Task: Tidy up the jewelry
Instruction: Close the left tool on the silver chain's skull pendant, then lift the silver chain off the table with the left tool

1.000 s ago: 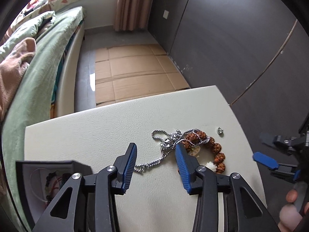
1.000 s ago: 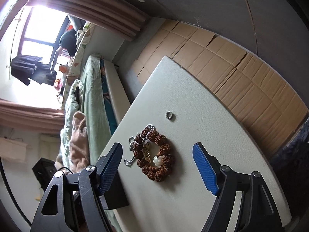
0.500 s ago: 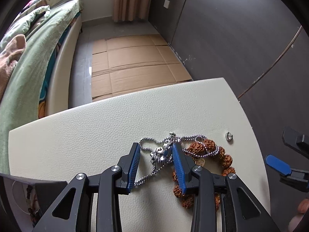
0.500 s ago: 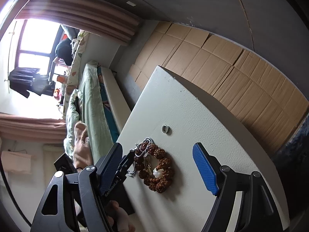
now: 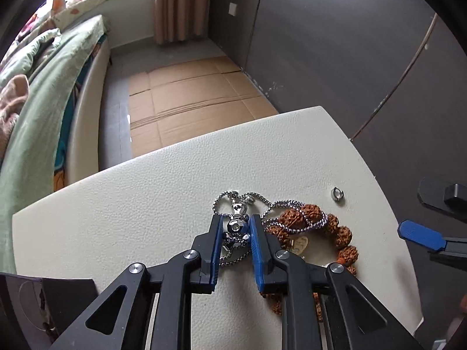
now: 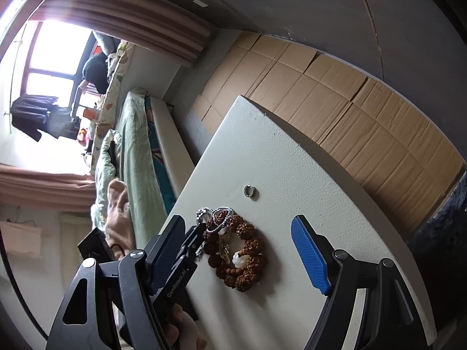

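Observation:
A silver chain necklace lies bunched on the white table, one loop draped over a brown bead bracelet. My left gripper points down at the chain. Its jaws are closing, and the blue pads touch the chain's metal pendant on both sides. A small silver ring lies apart, beyond the bracelet. In the right wrist view my right gripper stands open above the bracelet, touching nothing, with the ring farther off. The left gripper's tip shows at the chain.
A dark open jewelry box stands at the table's near left corner. The right gripper's blue pad hangs off the table's right side. Beyond the table lie flattened cardboard on the floor, a bed and a dark wall.
My left gripper moved forward and down over the chain, and its jaws narrowed from wide apart to touching the pendant. The right gripper stayed in place, still open.

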